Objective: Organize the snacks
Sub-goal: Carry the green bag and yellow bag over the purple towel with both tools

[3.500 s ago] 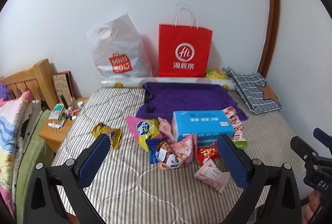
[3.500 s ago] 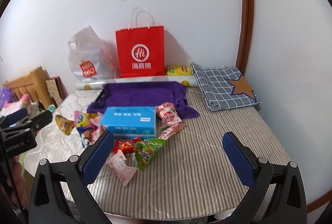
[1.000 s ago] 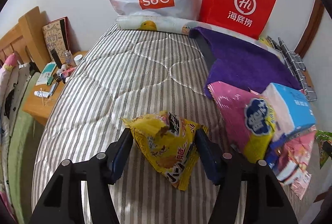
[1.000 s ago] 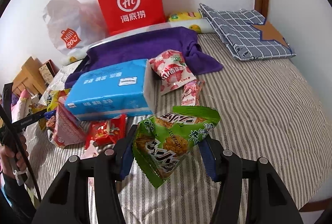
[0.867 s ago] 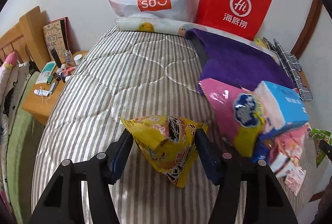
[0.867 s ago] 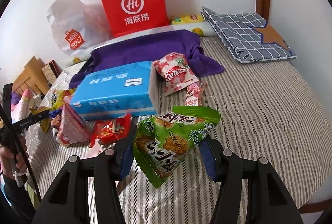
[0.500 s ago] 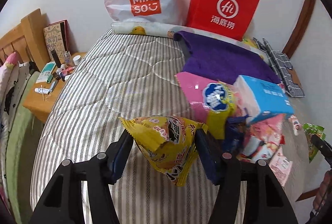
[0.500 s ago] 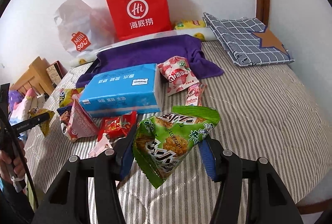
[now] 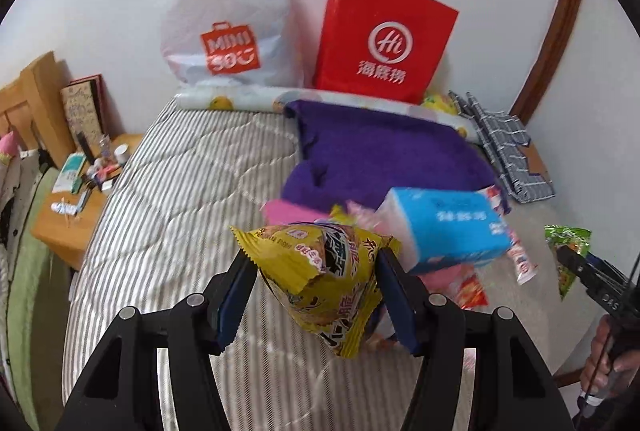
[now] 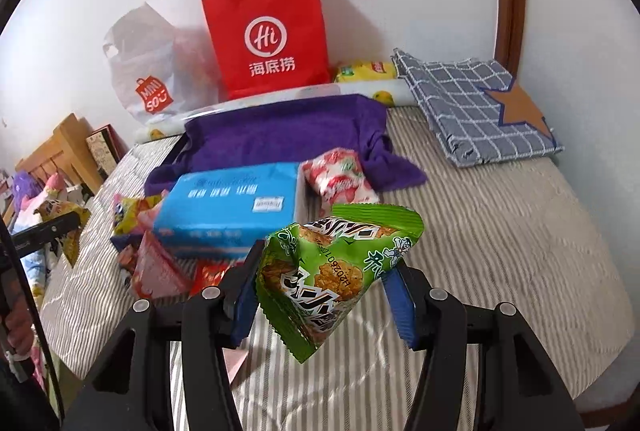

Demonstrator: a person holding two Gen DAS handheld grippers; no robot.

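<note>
Snack in the left-wrist view: the left gripper (image 9: pixel 316 295) pinches a yellow snack packet (image 9: pixel 320 271) above the striped mattress (image 9: pixel 168 191), probably for sorting. In the right-wrist view, the right gripper (image 10: pixel 324 299) clamps a green snack packet (image 10: pixel 336 267) beside the blue tissue pack (image 10: pixel 232 211).

Glossy crinkled foil forms the yellow snack packet (image 9: pixel 320 279) and green snack packet (image 10: pixel 336 271); behind them, the matt red paper bag (image 10: pixel 268 35) and fuzzy purple cloth (image 10: pixel 280 139).
</note>
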